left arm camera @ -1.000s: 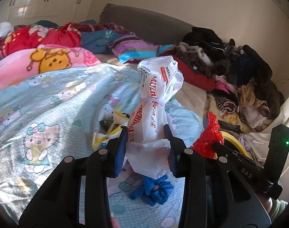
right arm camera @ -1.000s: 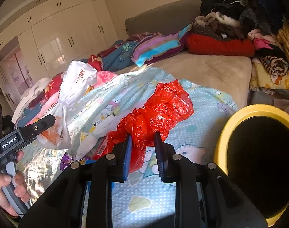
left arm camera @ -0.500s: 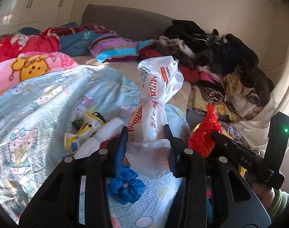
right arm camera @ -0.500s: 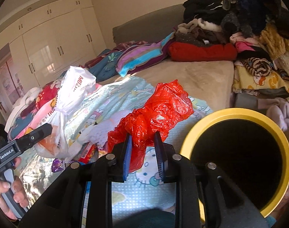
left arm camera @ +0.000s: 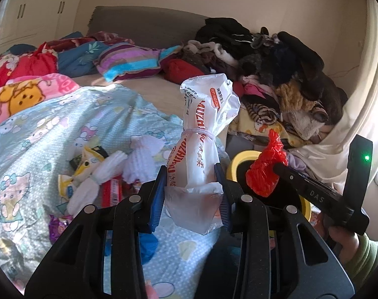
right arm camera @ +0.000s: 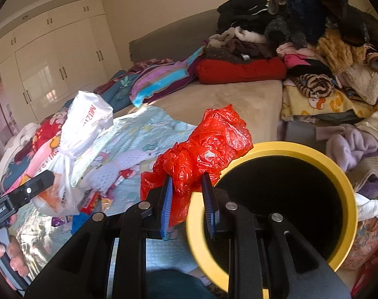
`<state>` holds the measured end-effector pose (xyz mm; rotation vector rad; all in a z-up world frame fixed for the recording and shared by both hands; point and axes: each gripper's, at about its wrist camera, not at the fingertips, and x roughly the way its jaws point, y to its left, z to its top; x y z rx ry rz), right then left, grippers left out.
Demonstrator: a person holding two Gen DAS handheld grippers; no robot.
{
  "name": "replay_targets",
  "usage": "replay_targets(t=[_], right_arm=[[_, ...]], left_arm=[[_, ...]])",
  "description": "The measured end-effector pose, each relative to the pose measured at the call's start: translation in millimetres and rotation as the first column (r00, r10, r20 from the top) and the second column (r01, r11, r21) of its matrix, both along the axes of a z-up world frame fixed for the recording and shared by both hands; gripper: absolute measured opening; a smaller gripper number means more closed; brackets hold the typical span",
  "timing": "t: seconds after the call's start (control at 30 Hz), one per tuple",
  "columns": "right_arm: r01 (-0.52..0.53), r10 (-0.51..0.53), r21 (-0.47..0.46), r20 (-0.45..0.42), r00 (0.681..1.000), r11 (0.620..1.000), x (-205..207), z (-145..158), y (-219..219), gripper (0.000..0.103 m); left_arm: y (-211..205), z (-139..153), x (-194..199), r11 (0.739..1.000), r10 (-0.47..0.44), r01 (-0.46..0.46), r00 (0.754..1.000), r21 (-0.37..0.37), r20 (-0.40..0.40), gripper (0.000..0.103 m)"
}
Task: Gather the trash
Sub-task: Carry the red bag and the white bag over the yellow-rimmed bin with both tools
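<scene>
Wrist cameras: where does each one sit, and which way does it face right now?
Left wrist: on the left gripper, looking along its jaws across the bed; they grip the white bag; the right gripper shows alongside.
Right wrist: on the right gripper, over the yellow bin; its jaws grip the red bag; left-hand fingers show.
Shared: both bags, bed, bin.

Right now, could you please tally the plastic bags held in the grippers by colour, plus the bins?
White plastic bag, in the left gripper: 1
Red plastic bag, in the right gripper: 1
Yellow-rimmed bin: 1
Total: 3
</scene>
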<state>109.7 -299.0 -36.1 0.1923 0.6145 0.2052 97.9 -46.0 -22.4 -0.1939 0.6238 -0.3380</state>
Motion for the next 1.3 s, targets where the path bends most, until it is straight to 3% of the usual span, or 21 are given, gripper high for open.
replay_targets(t=[0.63, 1.3], right_arm=[[0.113, -0.113, -0.009, -0.046, 0.992, 0.994, -4.6, -10.1, -73.2, 0.022], [0.090, -0.093, -0.033, -0.114, 0.989, 0.995, -5.6, -30.0, -99.4, 0.024]], left_arm=[[-61.4, -4.3, 6.9, 0.993, -0.116, 0.116, 0.993, 0.032, -0.016, 0.030], [-132.8, -17.9, 40.7, 0.978, -0.190, 0.194, 0.980, 0.073, -0.059, 0.030]])
